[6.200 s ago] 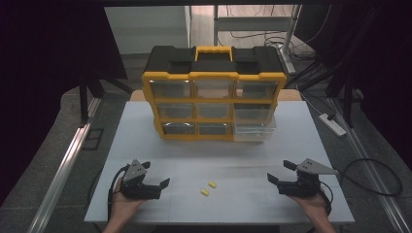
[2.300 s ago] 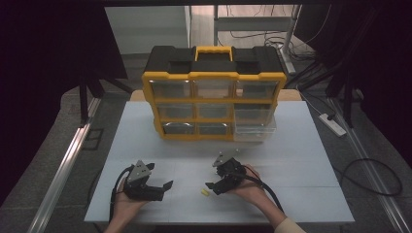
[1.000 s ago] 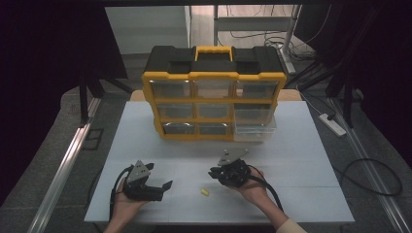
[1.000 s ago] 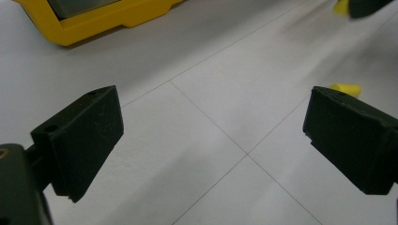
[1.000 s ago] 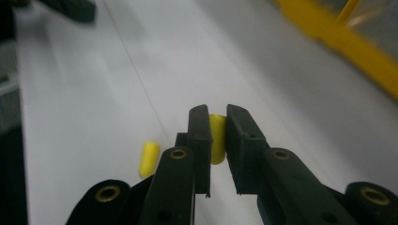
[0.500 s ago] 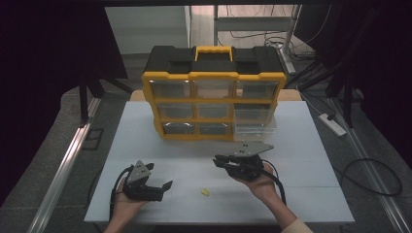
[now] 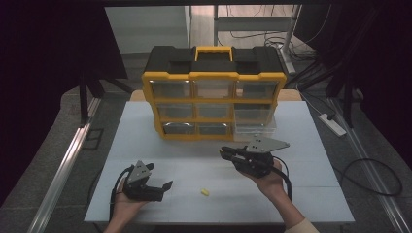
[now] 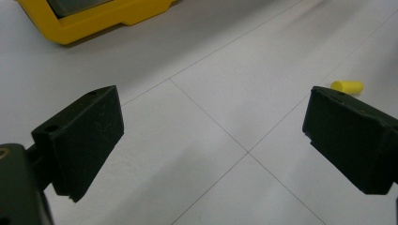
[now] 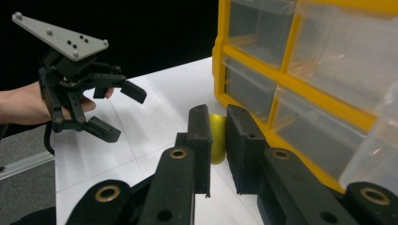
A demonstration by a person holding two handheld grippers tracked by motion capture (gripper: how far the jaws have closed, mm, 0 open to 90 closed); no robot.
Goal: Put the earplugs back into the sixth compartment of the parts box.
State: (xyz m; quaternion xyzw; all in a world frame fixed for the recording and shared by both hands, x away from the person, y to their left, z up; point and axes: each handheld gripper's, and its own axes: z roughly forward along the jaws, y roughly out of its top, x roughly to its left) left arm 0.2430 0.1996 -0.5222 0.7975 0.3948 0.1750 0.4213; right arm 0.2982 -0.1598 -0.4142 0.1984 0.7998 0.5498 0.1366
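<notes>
- right gripper (image 9: pixel 217 136) pinching yellow plug (image 9: pixel 216 138); carry step toward organizer (image 7: pixel 212 92)
- left gripper (image 8: pixel 211 136) spread, idle; second plug (image 7: pixel 205 192) on table (image 7: pixel 311 194)
- next: aim at pulled-out drawer (image 7: pixel 255 128)

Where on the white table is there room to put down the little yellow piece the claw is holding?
The white table is bare between the left claw and the yellow-and-black drawer cabinet, and right of the right claw. It is crowded in front of the cabinet's pulled-out clear drawer. A second small yellow piece lies between the hands.
</notes>
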